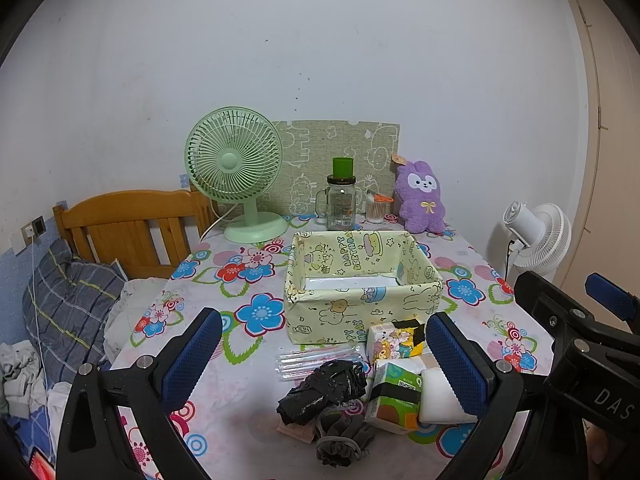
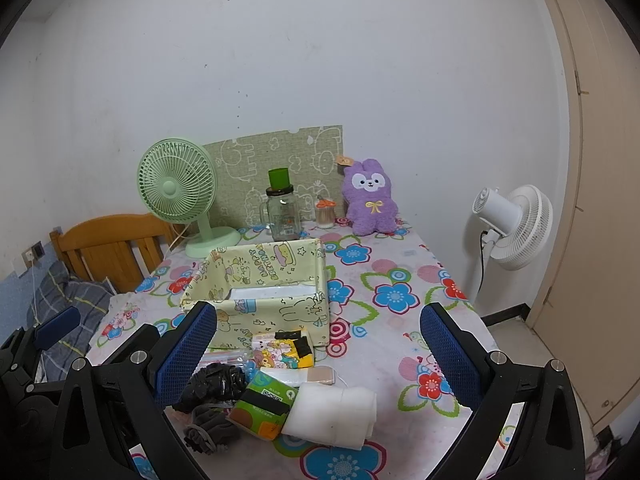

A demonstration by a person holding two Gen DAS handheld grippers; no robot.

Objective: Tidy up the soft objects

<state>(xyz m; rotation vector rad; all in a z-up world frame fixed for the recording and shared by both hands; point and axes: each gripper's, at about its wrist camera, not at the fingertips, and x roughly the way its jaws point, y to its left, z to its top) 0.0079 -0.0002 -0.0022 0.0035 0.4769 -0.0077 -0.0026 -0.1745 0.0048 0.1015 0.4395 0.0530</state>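
Against a white wall, the floral tablecloth point(image 2: 400, 280) bears a box point(image 2: 276, 308); each hand-held gripper gapes wide, empty.

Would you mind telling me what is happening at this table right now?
A person holds two grippers, the left and the right, both open and empty, over a pile of soft items: a black bag, a tissue pack and a white foam roll. The fabric box behind looks empty.
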